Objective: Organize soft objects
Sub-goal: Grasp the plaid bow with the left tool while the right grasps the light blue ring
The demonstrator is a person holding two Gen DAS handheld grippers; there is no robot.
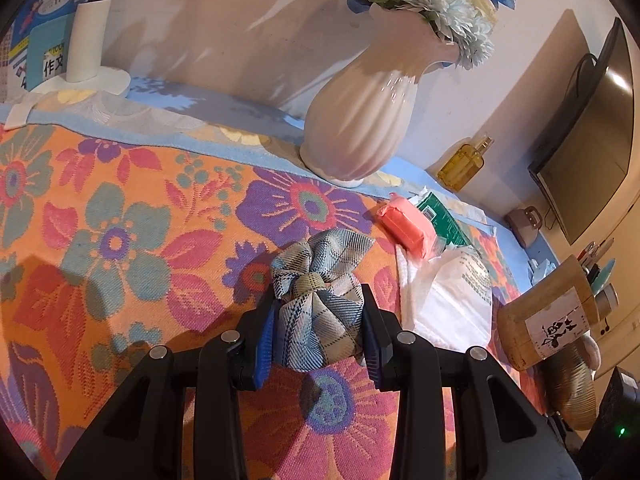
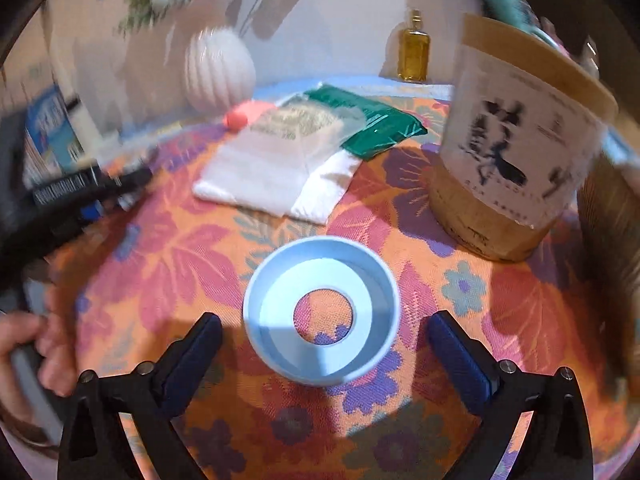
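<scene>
My left gripper (image 1: 318, 334) is shut on a plaid blue-grey fabric scrunchie (image 1: 320, 292), held just above the floral tablecloth (image 1: 120, 240). My right gripper (image 2: 324, 344) is open and empty, its fingers on either side of a pale blue ring-shaped holder (image 2: 322, 316) that stands on the cloth. The left gripper also shows blurred at the left edge of the right wrist view (image 2: 80, 196), with the hand that holds it.
A white ribbed vase (image 1: 360, 120) with flowers stands at the back. A pink packet (image 1: 406, 226), a green packet (image 1: 444, 220) and white wipes packs (image 1: 448, 300) lie right of the scrunchie. A wooden cylinder (image 2: 516, 140) and an amber bottle (image 2: 414, 48) stand at right.
</scene>
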